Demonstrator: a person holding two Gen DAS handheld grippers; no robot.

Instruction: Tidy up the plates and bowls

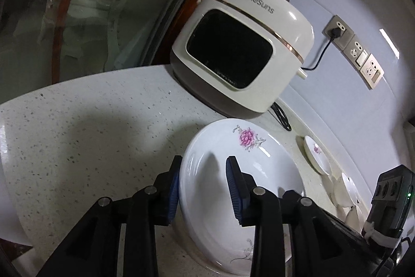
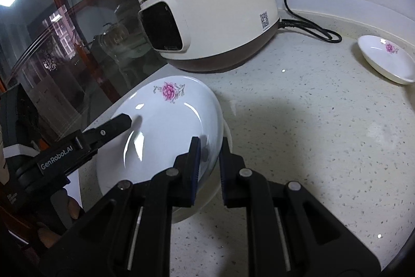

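A large white plate with a pink flower point(image 1: 233, 188) lies on another white dish on the speckled counter; it also shows in the right wrist view point(image 2: 166, 131). My left gripper point(image 1: 203, 186) straddles the plate's left rim with its fingers apart, one outside, one inside. The left gripper's finger point(image 2: 114, 126) also shows over the plate in the right wrist view. My right gripper point(image 2: 208, 162) is closed on the plate's right rim, pads on both sides. A small flowered dish point(image 2: 386, 59) sits far right, also in the left wrist view point(image 1: 315, 153).
A cream rice cooker point(image 1: 241, 48) stands behind the plates, its black cord point(image 2: 308, 27) trailing on the counter point(image 2: 311, 147). A glass cabinet door point(image 1: 90, 12) is at the left. White bowls point(image 1: 347, 188) sit by the wall at right.
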